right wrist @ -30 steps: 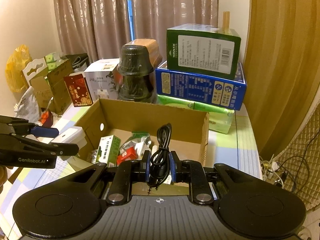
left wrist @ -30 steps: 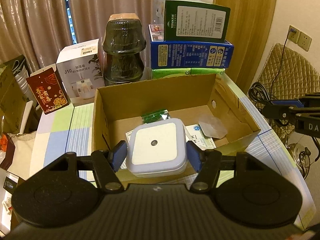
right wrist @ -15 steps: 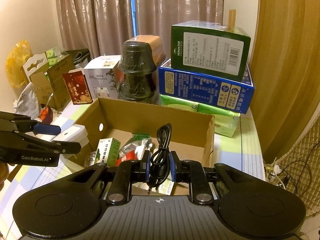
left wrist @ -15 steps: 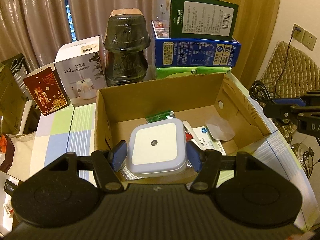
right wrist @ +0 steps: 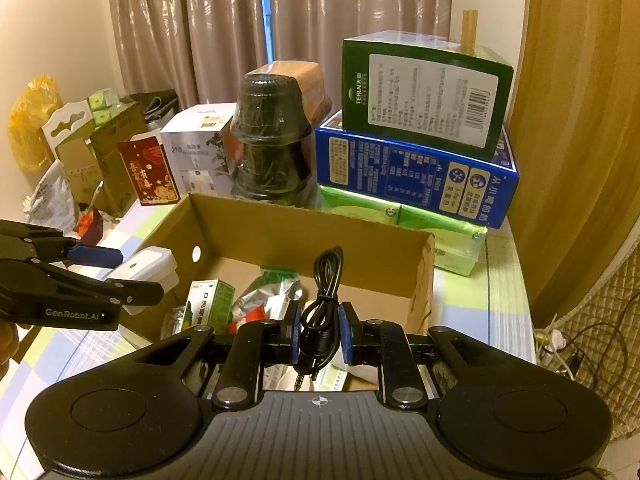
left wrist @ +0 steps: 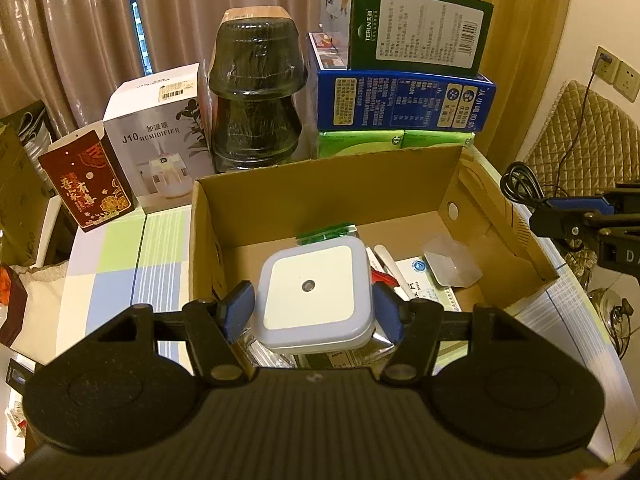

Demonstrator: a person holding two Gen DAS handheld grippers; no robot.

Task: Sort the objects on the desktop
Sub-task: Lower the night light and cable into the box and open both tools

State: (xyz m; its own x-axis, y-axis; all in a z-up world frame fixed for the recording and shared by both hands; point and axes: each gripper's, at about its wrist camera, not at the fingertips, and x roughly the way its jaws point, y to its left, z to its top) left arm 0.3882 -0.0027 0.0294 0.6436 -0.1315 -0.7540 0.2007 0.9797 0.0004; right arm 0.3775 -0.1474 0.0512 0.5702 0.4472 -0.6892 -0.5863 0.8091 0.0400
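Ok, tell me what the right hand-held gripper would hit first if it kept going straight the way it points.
Probably the clutter on the cardboard box floor: the right hand-held gripper, shut on the black cable, points down into the open box. Depth is unclear.

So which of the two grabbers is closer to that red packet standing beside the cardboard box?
Left. The left gripper, holding the white square device, is on the red packet's side; the right gripper, clamping the black cable, is farther across.
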